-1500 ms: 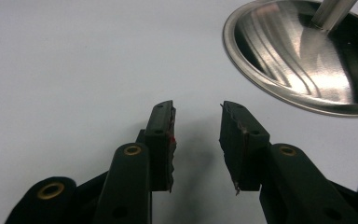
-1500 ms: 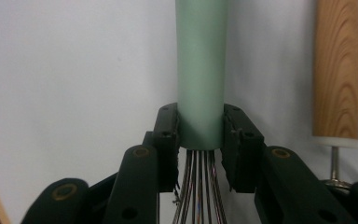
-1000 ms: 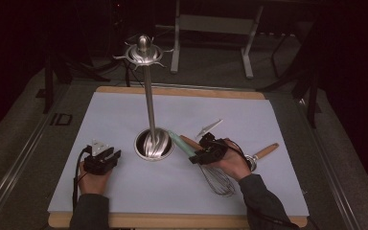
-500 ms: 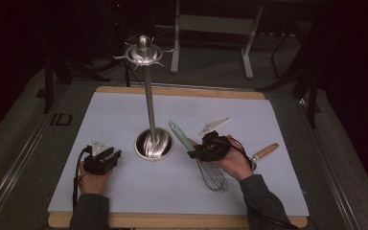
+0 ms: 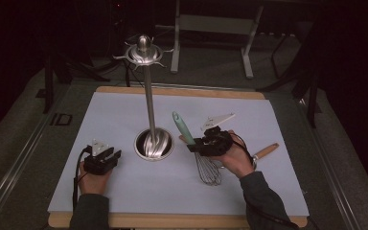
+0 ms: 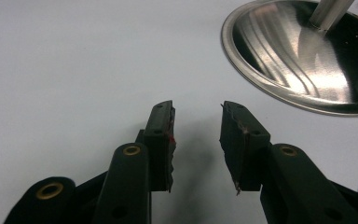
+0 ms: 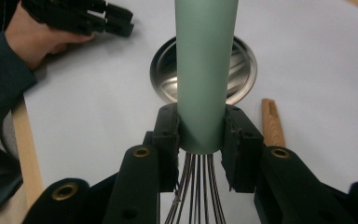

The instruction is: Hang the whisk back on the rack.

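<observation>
Whisk with pale green handle and wire loops is clamped at the handle's lower end between the right gripper jaws, handle tilted up toward the steel stand's round base, wires near the white surface. Wooden handle lies just beside. Left gripper jaws stand apart, holding nothing, near that base.

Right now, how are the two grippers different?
The right gripper is shut on the whisk, clamping its green handle; the left gripper is open and holds nothing. The right gripper sits right of the metal stand, the left one to its left. Both have black jaws.
</observation>
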`<action>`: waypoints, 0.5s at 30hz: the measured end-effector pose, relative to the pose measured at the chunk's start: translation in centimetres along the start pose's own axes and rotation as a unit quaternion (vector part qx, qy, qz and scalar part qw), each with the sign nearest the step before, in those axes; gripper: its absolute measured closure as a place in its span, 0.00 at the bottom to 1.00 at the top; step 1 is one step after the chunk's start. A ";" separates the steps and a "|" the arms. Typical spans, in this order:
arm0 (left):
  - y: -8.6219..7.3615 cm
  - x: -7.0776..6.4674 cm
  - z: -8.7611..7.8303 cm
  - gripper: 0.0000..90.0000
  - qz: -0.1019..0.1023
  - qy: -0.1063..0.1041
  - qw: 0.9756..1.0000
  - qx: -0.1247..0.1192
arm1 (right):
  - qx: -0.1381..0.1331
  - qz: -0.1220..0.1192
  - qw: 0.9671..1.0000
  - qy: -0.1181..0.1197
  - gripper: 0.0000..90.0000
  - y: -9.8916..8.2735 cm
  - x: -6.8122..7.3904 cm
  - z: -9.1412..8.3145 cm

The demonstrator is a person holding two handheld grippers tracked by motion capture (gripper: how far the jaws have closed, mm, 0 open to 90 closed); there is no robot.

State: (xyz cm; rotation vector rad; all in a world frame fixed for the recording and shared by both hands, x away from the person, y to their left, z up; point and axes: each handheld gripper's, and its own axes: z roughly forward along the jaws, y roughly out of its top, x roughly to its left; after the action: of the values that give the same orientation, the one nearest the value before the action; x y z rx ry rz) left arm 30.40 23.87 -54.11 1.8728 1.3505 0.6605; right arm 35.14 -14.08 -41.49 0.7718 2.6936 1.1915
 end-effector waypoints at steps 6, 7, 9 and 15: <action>0.0 0.0 0.0 0.72 0.000 0.000 1.000 0.000 | -0.017 0.000 1.000 -0.003 0.77 0.7 -0.1 -0.5; 0.0 0.0 0.0 0.72 0.000 0.000 1.000 0.000 | -0.022 0.001 1.000 -0.002 0.77 1.0 -0.1 -0.7; 0.0 0.0 0.0 0.71 0.000 0.000 1.000 -0.001 | -0.027 0.001 1.000 -0.003 0.77 1.4 -0.1 -0.9; 0.0 0.0 0.0 0.71 0.001 0.000 1.000 -0.001 | -0.044 -0.003 0.999 -0.007 0.77 2.9 0.1 -1.6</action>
State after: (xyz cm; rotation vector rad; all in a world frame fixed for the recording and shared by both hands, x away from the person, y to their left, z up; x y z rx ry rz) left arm 30.39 23.85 -54.11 1.8723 1.3477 0.6620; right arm 35.80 -13.50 -38.33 0.7563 2.6095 1.2891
